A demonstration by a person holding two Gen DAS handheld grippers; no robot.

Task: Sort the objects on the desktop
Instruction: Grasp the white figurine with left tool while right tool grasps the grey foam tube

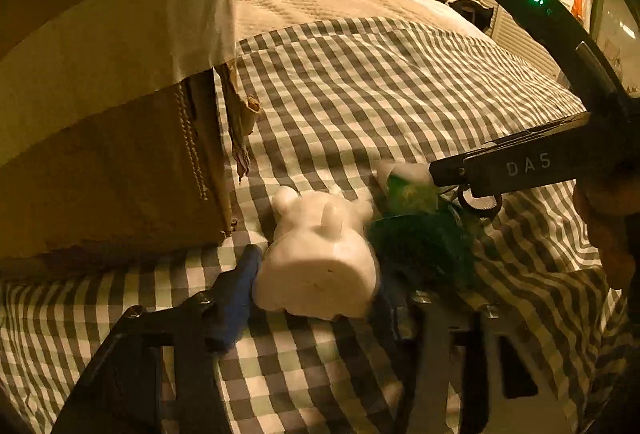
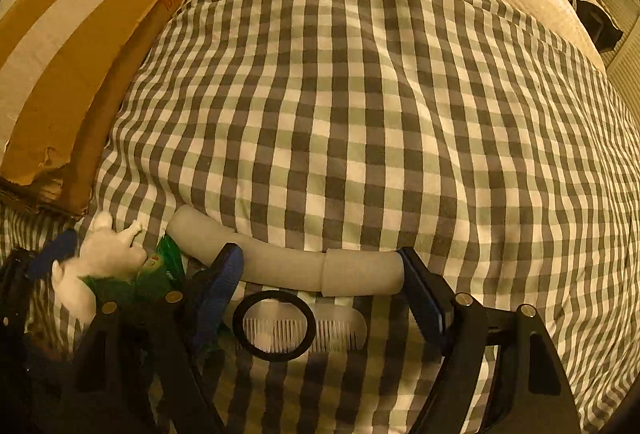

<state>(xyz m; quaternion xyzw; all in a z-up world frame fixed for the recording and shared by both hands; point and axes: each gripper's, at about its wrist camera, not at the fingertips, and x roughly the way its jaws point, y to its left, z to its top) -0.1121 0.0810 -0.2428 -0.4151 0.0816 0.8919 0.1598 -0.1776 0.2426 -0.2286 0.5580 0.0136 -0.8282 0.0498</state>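
Desktop objects lay in a loose cluster on the grey-and-white checked cloth (image 2: 360, 94), close to the torn corner of the taped brown cardboard box (image 1: 100, 154). Nearest that corner lay the white moulded animal figurine (image 1: 316, 266) on its side. The left gripper (image 1: 316, 298) had its blue pads against the figurine's two flanks, apparently clamped on it. It looked rigid, smooth and possibly brittle, so I judged the broad body the safest place to hold, not the thin ears or legs. Just beyond the figurine, away from the box, lay a crinkled green plastic packet (image 1: 420, 246), light and slippery by appearance. Further from the box lay the pale cylindrical tube (image 2: 312, 266), with a black ring-shaped magnifier (image 2: 274, 328) and a white plastic comb (image 2: 340, 334) beside it. The right gripper (image 2: 320, 298) stood with its jaws apart, straddling the tube's capped end without visibly pressing it. That tube looked stiff and light; its middle, clear of the cap seam, seemed the best place to hold it.
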